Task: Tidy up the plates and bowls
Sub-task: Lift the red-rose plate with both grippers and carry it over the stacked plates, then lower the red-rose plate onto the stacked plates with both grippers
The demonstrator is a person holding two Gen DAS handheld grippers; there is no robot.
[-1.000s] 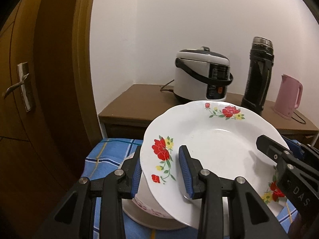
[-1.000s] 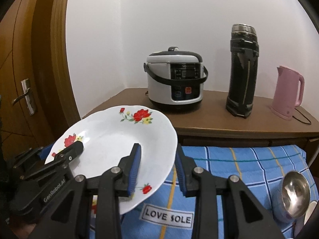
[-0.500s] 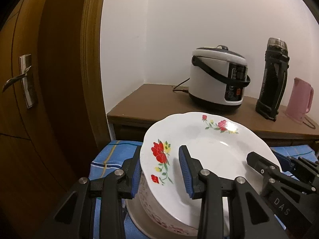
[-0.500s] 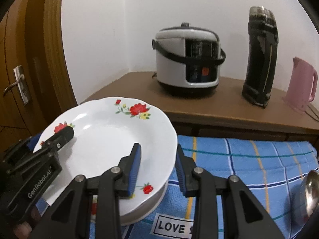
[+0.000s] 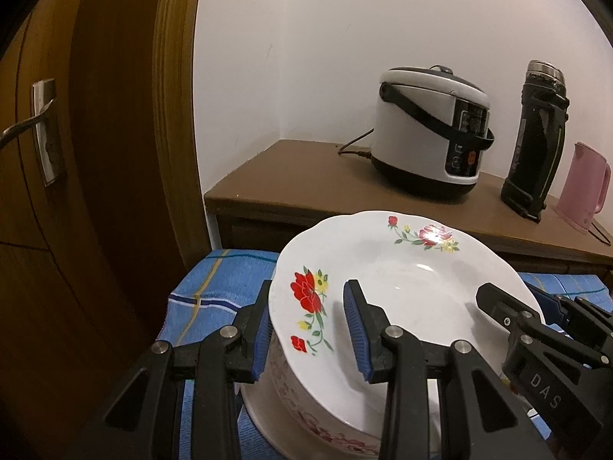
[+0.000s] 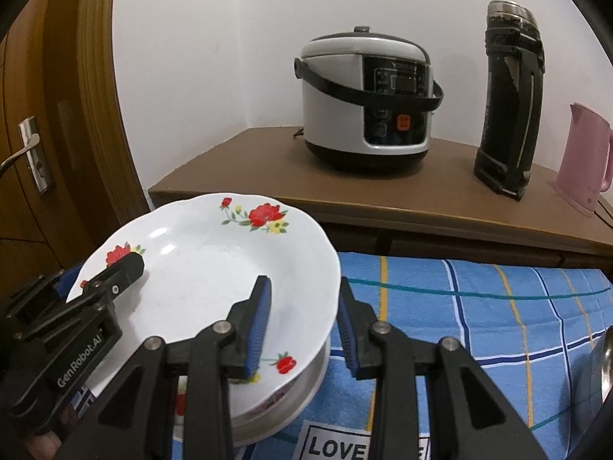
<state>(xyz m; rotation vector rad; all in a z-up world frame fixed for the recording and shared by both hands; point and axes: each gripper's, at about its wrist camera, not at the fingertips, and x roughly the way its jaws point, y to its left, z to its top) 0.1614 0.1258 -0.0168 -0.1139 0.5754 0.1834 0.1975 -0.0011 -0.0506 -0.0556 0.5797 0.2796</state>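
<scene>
A white deep plate with red flowers [image 5: 402,287] [image 6: 199,260] lies nearly level on top of a stack of white dishes with a pink pattern [image 5: 306,418] [image 6: 291,395]. My left gripper [image 5: 308,299] is shut on the plate's left rim, one pad under the rim and one inside the plate. At the opposite side my right gripper [image 6: 302,287] is shut on the right rim in the same way. Each gripper also shows in the other's view: the right gripper [image 5: 509,306] and the left gripper [image 6: 111,280]. The plate hides most of the stack.
A blue checked cloth [image 6: 479,306] covers the table. Behind it a brown sideboard [image 5: 306,176] carries a rice cooker [image 6: 367,99], a black flask [image 6: 509,96] and a pink kettle [image 6: 586,157]. A wooden door [image 5: 76,153] stands at the left. A steel bowl [image 6: 601,368] sits at the far right.
Both grippers have come down and forward with the plate. It was tilted above the stack and now sits lower and flatter, right on the stack.
</scene>
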